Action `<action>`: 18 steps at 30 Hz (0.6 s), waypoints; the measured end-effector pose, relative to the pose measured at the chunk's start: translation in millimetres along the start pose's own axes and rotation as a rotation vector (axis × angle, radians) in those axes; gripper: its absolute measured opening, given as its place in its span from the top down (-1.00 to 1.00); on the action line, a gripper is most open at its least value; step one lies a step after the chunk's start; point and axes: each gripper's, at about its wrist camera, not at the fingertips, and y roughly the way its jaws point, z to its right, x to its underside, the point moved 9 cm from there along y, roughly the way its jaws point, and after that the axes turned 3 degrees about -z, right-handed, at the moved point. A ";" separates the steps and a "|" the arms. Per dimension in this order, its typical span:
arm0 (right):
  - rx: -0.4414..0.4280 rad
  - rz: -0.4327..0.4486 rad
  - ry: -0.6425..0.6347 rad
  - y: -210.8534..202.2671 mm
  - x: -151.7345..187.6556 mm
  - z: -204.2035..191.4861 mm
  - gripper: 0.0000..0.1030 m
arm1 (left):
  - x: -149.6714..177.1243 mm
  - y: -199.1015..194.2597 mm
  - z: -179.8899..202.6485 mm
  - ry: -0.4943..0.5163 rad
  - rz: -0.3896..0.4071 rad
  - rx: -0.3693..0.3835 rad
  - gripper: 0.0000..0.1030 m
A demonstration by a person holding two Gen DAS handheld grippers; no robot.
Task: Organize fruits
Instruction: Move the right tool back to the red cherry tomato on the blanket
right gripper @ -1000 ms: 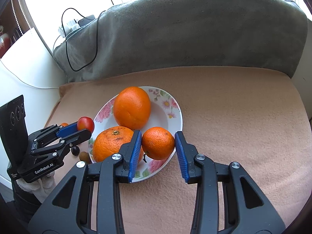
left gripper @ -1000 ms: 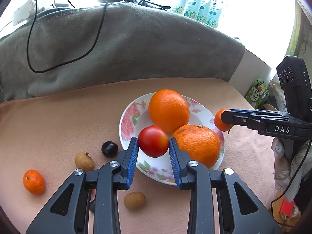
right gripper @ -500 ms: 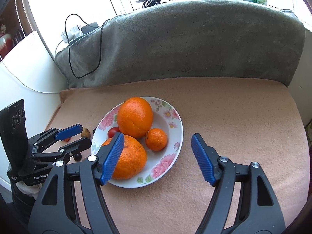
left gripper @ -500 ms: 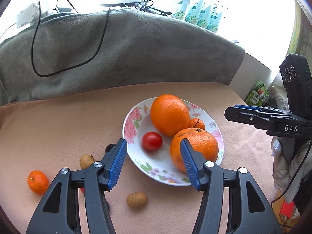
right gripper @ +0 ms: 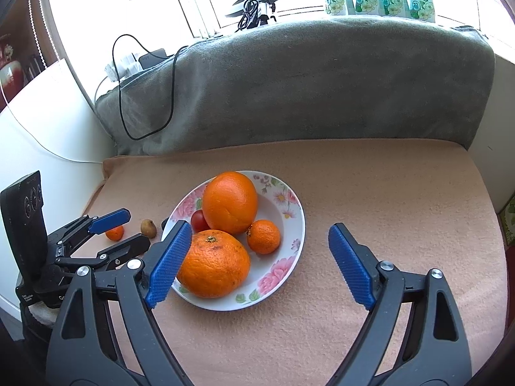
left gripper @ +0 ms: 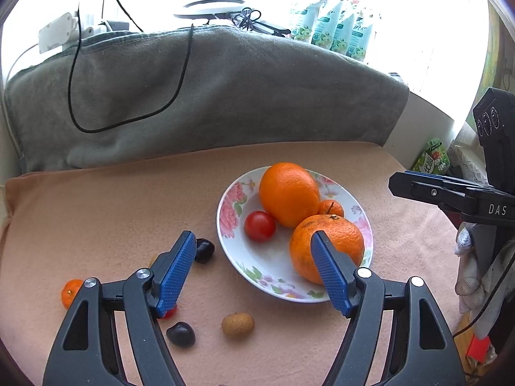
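Fruits off the plate (left gripper: 254, 265) lie near-left beneath the left gripper (left gripper: 254, 270); the right gripper (right gripper: 257, 262) sits farther; both are empty, jaws opening.

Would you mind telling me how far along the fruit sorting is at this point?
Done: the plate holds two large oranges, a small mandarin and a tomato. In hand: nothing; the left gripper and right gripper are opening with nothing between their pads. Left on the cloth: a mandarin, two dark fruits, and a tan fruit.
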 end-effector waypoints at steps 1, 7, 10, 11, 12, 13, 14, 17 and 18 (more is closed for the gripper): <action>-0.002 0.003 -0.002 -1.1 0.0 -2.1 -0.73 | 0.2 -0.7 -0.9 -0.001 0.001 -0.002 -0.43; -0.023 0.019 -0.020 -8.6 2.2 -19.3 -0.73 | 1.4 -8.4 -13.7 -0.019 0.013 -0.019 -0.43; -0.043 0.026 -0.029 -12.2 4.2 -29.9 -0.73 | 2.9 -14.5 -27.8 -0.033 0.018 -0.040 -0.43; -0.055 0.025 -0.034 -12.5 4.9 -34.0 -0.73 | 3.4 -16.4 -33.1 -0.039 0.019 -0.047 -0.43; -0.064 0.024 -0.037 -13.0 6.1 -38.1 -0.73 | 4.4 -18.8 -39.2 -0.048 0.021 -0.056 -0.43; -0.072 0.024 -0.040 -13.5 7.1 -42.1 -0.73 | 5.4 -21.4 -45.6 -0.058 0.023 -0.065 -0.43; -0.080 0.025 -0.045 -13.8 8.1 -46.7 -0.73 | 6.1 -23.8 -52.0 -0.068 0.025 -0.072 -0.43; -0.109 0.024 -0.066 -14.9 11.8 -61.9 -0.73 | 8.7 -32.2 -71.3 -0.095 0.034 -0.095 -0.43; -0.119 0.022 -0.075 -14.6 13.4 -67.7 -0.73 | 10.0 -34.9 -77.6 -0.104 0.036 -0.103 -0.43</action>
